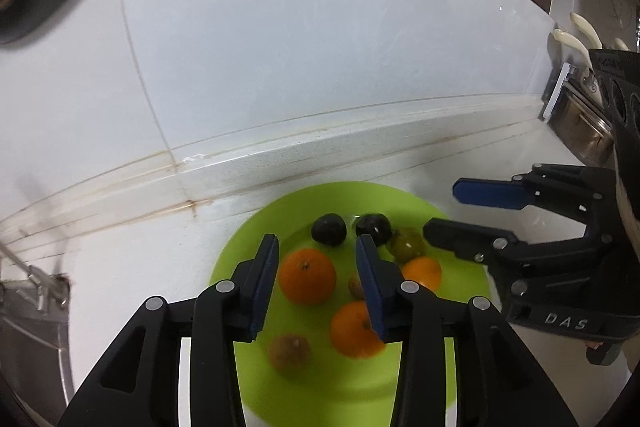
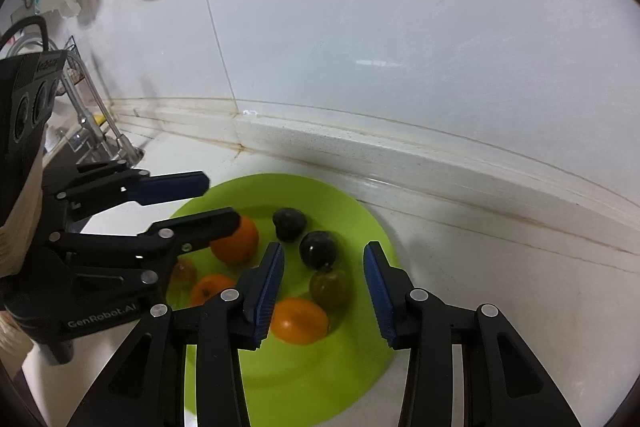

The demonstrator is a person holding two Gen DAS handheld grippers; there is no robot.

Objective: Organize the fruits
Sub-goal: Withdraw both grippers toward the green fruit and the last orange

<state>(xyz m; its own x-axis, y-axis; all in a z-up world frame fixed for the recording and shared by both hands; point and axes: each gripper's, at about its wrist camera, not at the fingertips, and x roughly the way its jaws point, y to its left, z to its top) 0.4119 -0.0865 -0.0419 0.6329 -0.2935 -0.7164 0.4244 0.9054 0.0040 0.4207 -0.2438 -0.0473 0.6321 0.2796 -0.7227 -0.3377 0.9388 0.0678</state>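
The left gripper [image 1: 316,247] and the right gripper [image 2: 324,255] both hung over the green plate [image 1: 248,239] with their jaws a little way apart and nothing between them. No fruit was held. The fruit was round, so a push from a finger could have made it roll into the others or off the plate onto the counter [image 2: 500,267]. The 2 grippers were close together over the same small plate, so they could have bumped each other. The soft dark fruit could have been squashed by a hard pinch. The plate was the only dish to see, and it sat on the counter near the wall. In the left view, 2 dark plums [image 1: 329,229] lay at 12 o'clock on the plate. A green fruit [image 1: 407,245] lay at 2 o'clock, touching 1 plum. The oranges [image 1: 307,275] numbered 3, with 1 near the middle, 1 at 3 o'clock and 1 at 5 o'clock. A brown fruit [image 1: 289,351] lay at 7 o'clock. Another small brown 1 was half hidden by a finger. I could not tell where the fruit was meant to go.
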